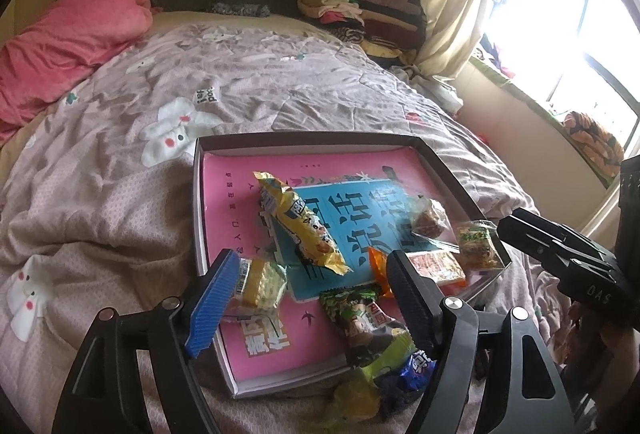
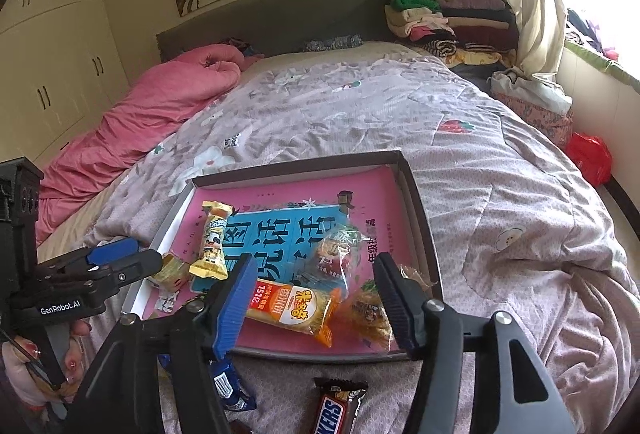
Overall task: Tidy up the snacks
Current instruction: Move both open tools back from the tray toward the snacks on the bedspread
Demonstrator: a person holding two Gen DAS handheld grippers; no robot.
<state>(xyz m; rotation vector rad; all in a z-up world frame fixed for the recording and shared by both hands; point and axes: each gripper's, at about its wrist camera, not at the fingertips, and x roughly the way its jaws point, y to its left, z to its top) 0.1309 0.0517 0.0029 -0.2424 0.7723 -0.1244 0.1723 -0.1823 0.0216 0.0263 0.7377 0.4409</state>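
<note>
A shallow box (image 1: 200, 194) with a pink and blue printed bottom lies on the bed and holds several snack packets; it also shows in the right wrist view (image 2: 416, 202). A long yellow packet (image 1: 300, 226) lies in its middle. My left gripper (image 1: 308, 290) is open over the box's near edge, with a pale green packet (image 1: 260, 282) beside its blue finger and a dark green packet (image 1: 360, 318) between the fingers. My right gripper (image 2: 316, 302) is open over an orange packet (image 2: 292, 310) in the box. A Snickers bar (image 2: 332, 410) lies on the quilt in front.
The quilt (image 2: 480, 194) covers the bed around the box. A pink duvet (image 1: 68, 46) lies at the far left. Folded clothes (image 2: 440, 18) are stacked at the headboard. A blue wrapper (image 2: 228, 382) lies on the quilt by the box's near edge. A curtain and window are on the right.
</note>
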